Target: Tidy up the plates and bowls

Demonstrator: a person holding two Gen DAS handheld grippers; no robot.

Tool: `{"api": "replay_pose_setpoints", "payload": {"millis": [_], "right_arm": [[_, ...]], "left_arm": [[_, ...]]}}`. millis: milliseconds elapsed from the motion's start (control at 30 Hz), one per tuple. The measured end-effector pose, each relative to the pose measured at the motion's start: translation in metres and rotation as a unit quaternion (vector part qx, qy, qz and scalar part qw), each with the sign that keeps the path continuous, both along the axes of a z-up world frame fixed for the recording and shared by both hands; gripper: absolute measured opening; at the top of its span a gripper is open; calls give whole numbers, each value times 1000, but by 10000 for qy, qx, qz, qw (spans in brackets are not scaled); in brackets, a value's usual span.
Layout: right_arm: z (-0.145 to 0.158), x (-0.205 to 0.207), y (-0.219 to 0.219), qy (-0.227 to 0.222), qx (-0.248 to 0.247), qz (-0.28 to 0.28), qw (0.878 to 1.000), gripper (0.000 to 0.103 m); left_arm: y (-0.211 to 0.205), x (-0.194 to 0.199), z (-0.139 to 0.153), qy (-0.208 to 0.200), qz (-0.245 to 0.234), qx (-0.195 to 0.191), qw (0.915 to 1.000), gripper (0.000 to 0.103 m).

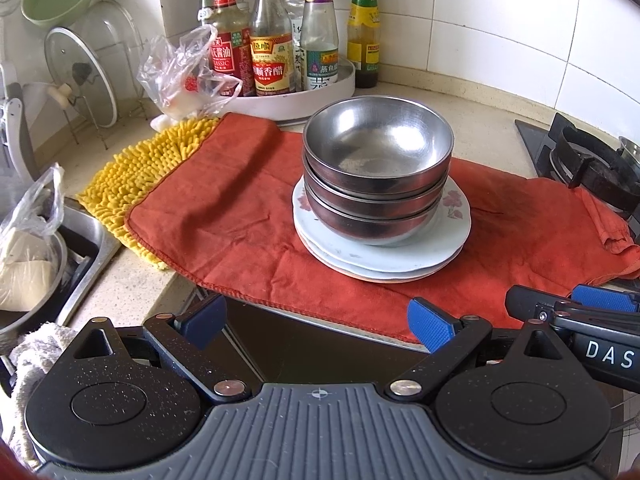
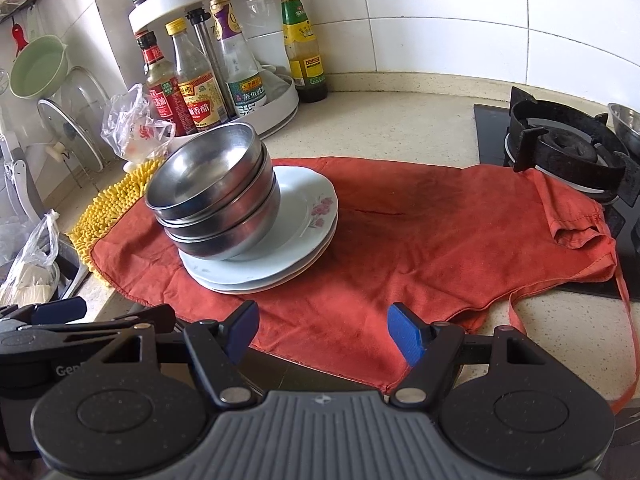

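Three steel bowls (image 1: 378, 168) are nested in a stack on a pile of white plates (image 1: 452, 236), the top one with a red flower print. The stack stands on an orange cloth (image 1: 248, 208). In the right wrist view the bowls (image 2: 214, 196) lean left on the plates (image 2: 304, 216). My left gripper (image 1: 318, 326) is open and empty, near the counter's front edge, short of the stack. My right gripper (image 2: 324, 334) is open and empty, to the right of the left one, also back from the stack. It shows at the left wrist view's right edge (image 1: 572, 304).
A white turntable of sauce bottles (image 1: 272, 60) stands behind the stack. A yellow chenille mat (image 1: 140, 172) and a plastic bag (image 1: 188, 72) lie to the left. A sink (image 1: 80, 248) is at the far left, with glass lids (image 1: 80, 76) beyond. A gas burner (image 2: 568, 152) is on the right.
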State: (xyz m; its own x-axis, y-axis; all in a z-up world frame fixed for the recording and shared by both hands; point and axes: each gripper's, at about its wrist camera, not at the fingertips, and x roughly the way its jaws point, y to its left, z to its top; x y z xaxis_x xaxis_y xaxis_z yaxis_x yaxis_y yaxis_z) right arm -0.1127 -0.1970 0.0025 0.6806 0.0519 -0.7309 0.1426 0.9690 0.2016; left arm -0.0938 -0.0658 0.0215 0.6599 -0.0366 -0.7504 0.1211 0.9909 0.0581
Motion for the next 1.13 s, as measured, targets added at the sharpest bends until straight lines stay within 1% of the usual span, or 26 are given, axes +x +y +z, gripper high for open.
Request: {"api": "replay_pose_setpoints", "payload": {"millis": [267, 333, 400, 467, 567, 700, 767, 900, 1033, 1133], "right_arm": [[3, -2, 3, -39, -31, 119, 9999, 71], [3, -3, 3, -76, -10, 142, 9999, 71], [5, -3, 5, -91, -30, 189, 9998, 71], [6, -3, 6, -97, -53, 228, 9997, 71], [6, -3, 6, -97, -56, 271, 9996, 71], [7, -3, 7, -94, -82, 292, 9995, 71], [6, -3, 5, -100, -66, 284, 9995, 71], [7, -4, 2, -134, -3, 250, 9996, 71], [10, -6, 0, -201, 47, 232, 9995, 71], [12, -6, 0, -230, 44, 239, 9994, 71]], "left_arm": [[-5, -6, 7, -240, 56, 265, 9993, 97], [-4, -9, 9, -316, -3, 240, 9992, 94], [-3, -10, 10, -308, -54, 148, 9994, 89], [-2, -11, 11, -287, -40, 132, 9995, 88], [-5, -15, 13, -422, -85, 283, 9987, 86], [-10, -18, 14, -551, -109, 505, 9971, 85], [-9, -17, 14, -526, -141, 461, 9975, 85], [-4, -16, 14, -459, -199, 169, 9986, 86], [-4, -20, 15, -669, -240, 102, 9974, 86], [-4, -20, 16, -714, -283, 46, 9970, 86]]}}
